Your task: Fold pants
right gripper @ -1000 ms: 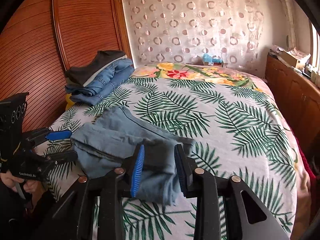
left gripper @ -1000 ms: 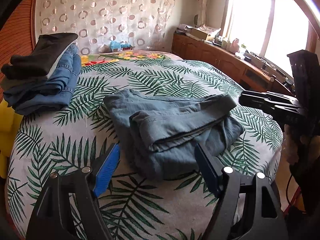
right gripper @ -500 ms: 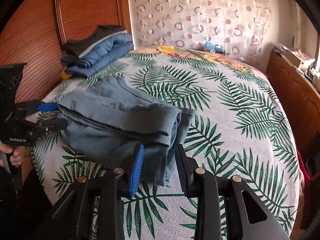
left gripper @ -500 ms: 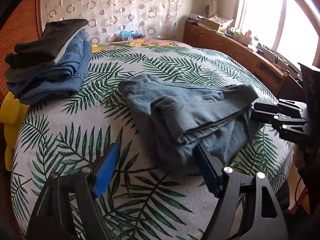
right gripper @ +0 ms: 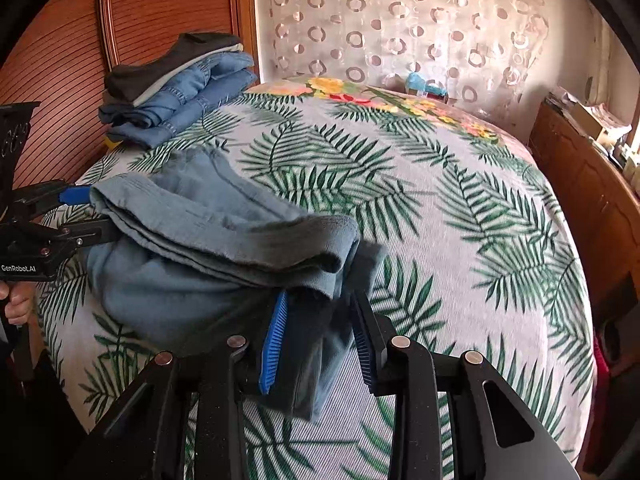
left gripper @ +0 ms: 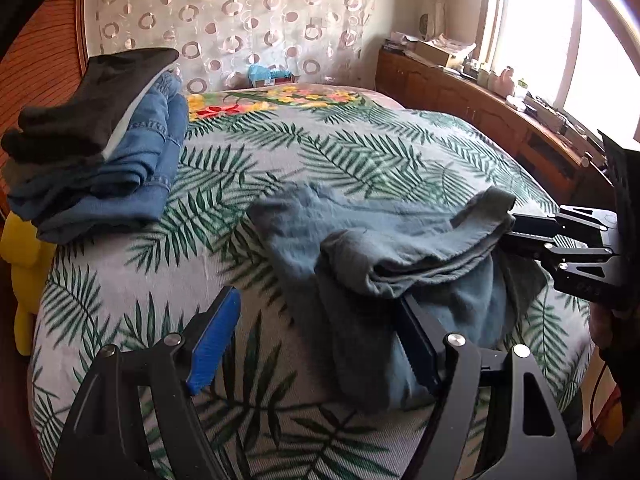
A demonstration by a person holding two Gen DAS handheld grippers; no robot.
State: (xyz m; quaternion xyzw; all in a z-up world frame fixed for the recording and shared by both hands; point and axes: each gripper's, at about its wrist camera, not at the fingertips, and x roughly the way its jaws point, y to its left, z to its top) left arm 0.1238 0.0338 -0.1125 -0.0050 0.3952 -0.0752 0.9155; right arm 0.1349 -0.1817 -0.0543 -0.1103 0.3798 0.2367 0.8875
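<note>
Left gripper [left gripper: 320, 344] wide, right gripper [right gripper: 318, 344] narrow, both straddling the grey-blue pants [right gripper: 208, 248] ungripped; thick stacked layers may slip, unfolding the bundle.

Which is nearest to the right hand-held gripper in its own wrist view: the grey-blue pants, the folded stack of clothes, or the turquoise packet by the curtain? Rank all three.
1. Grey-blue pants, at the right hand-held gripper.
2. Folded stack, far left, by the wooden panel.
3. Turquoise packet, beyond the bed's far edge, by the curtain.
</note>
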